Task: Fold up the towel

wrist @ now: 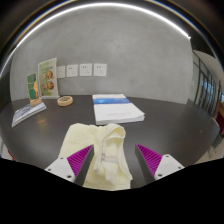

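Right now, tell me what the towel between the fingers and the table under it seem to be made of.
Towel: soft, pale yellow cloth, probably cotton or microfibre; it bunches and creases between the open gripper fingers. Table: dark, smooth, hard top, perhaps laminate; it shows a dull sheen.

towel [106,155] between tongs [113,161] (folded stack [117,108] beyond)

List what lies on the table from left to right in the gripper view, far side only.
Booklet → upright card → tape roll → folded stack. Nearer, the pale towel lies between the open gripper fingers.
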Tool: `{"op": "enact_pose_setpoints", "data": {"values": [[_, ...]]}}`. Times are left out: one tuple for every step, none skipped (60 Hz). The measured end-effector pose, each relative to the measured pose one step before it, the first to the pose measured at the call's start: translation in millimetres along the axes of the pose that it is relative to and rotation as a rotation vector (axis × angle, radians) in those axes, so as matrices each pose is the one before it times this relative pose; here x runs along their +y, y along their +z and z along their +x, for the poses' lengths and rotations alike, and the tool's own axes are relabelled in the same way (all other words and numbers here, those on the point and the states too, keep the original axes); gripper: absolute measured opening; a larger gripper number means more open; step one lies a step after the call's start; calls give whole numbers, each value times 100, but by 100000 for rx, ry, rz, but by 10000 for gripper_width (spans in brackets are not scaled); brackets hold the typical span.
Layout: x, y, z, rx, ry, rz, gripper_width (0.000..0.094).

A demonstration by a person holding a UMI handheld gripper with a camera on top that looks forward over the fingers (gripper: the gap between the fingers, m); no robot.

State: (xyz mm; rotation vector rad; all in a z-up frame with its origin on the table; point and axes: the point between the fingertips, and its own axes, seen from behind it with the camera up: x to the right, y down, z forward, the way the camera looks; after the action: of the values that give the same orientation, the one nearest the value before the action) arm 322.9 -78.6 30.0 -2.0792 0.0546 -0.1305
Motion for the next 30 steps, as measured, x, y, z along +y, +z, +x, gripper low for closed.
{"op": "enact_pose_setpoints", "data": {"values": [[-161, -469, 250, 1470, -950, 652, 839], [-147, -515, 194, 1255, -942, 625, 820], [-103, -548, 178, 1224, -736, 547, 816], [-42, -551, 37, 836, -627, 500, 816], [10, -592, -97, 440, -397, 326, 819], [43, -647, -188, 169, -255, 175, 822], [-87, -840, -48, -32, -287, -100, 826], [152, -563, -441, -192, -147, 226, 829], [42, -695, -410, -274, -248, 223, 828], [6, -743, -440, -272, -222, 259, 828], [-23, -802, -431, -145, -123, 301, 828], [-31, -830, -471, -46, -31, 478, 827], [-56, -854, -535, -159, -56, 613, 827], [-55, -871, -583, -287, -128, 618, 828], [-45, -917, -656, -283, -153, 609, 829], [-125, -976, -544, -424, -145, 409, 828], [-43, -881, -726, -300, -29, 512, 827], [-41, -881, -778, -336, -44, 389, 828], [-22, -830, -816, -492, -49, 331, 827], [-8, -855, -926, -626, 3, 368, 827], [-39, -818, -987, -693, 85, 375, 827], [-22, -801, -985, -622, 183, 356, 827], [1, -780, -1016, -607, 219, 354, 827], [7, -751, -1055, -778, 110, 368, 827], [139, -636, -1270, -985, -47, 641, 829], [-59, -868, -1191, -1265, -121, 198, 831], [24, -700, -1179, -1211, -231, 269, 830], [16, -702, -1140, -1055, -339, 162, 831], [41, -639, -1118, -862, -394, 176, 829], [45, -633, -1084, -807, -438, 140, 829]]}}
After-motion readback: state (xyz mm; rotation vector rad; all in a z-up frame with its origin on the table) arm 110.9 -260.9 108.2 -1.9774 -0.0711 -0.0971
